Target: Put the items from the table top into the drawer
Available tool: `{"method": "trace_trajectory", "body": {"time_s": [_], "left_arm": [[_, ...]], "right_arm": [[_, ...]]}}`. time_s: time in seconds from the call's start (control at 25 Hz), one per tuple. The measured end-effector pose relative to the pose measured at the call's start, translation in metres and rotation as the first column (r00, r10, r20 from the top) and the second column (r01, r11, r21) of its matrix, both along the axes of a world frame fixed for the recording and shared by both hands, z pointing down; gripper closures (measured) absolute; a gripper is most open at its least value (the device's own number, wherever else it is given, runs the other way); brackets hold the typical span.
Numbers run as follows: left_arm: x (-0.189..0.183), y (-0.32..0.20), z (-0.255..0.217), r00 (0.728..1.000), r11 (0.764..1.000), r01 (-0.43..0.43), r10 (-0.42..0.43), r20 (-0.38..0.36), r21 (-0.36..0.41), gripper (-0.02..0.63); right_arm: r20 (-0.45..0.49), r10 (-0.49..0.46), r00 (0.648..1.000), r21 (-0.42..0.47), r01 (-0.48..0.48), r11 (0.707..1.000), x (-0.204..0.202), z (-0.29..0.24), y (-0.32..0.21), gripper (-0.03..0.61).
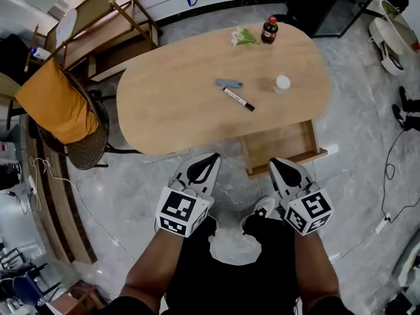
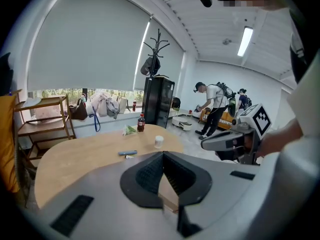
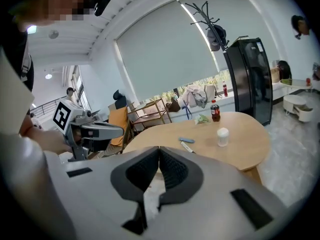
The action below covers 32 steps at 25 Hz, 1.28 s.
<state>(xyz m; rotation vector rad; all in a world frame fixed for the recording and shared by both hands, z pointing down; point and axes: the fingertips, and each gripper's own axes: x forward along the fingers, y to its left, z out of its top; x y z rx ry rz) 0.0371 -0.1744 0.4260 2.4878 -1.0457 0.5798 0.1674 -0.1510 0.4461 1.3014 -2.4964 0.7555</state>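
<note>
Lying on the bench [image 1: 164,110] are all five items: marker [image 1: 239,100], blue stick [image 1: 229,83], white jar [image 1: 282,83], cola bottle [image 1: 269,29] and green packet [image 1: 245,37], so no transfer is done. The drawer [image 1: 279,143] stands open at the near right edge and appears empty. The left hand-held gripper [image 1: 211,157] and right hand-held gripper [image 1: 277,164] hang short of the bench, jaws closed on nothing

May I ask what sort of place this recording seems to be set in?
Probably an office lounge or break room: a large oval wooden table, a tall black fridge and a coat stand beside a wide window with roller blinds.
</note>
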Motion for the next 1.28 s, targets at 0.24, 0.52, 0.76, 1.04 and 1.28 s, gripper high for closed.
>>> {"method": "trace_trajectory", "body": {"time_s": [0.24, 0.52, 0.76, 1.04, 1.28], "left_arm": [[-0.005, -0.038, 0.083, 0.999, 0.997, -0.001, 0.004, -0.042, 0.071, 0.612], [-0.002, -0.063, 0.137, 0.996, 0.990, -0.008, 0.020, -0.088, 0.140, 0.612], [-0.001, -0.059, 0.166, 0.994, 0.982, -0.020, 0.040, -0.104, 0.186, 0.612], [0.004, -0.045, 0.183, 0.989, 0.976, -0.064, 0.090, -0.115, 0.207, 0.612], [-0.001, -0.039, 0.200, 0.989, 0.984, -0.054, 0.077, -0.130, 0.172, 0.612]], "right_arm": [[-0.139, -0.051, 0.989, 0.096, 0.065, 0.993, -0.011, 0.081, -0.049, 0.580], [-0.348, -0.141, 0.927, 0.160, 0.207, 0.965, -0.033, 0.137, -0.115, 0.578], [-0.539, -0.231, 0.810, 0.093, 0.329, 0.940, -0.065, 0.185, -0.172, 0.560], [-0.661, -0.257, 0.705, -0.027, 0.319, 0.947, -0.062, 0.236, -0.216, 0.471], [-0.622, -0.257, 0.740, -0.046, 0.292, 0.955, -0.064, 0.246, -0.214, 0.520]]}}
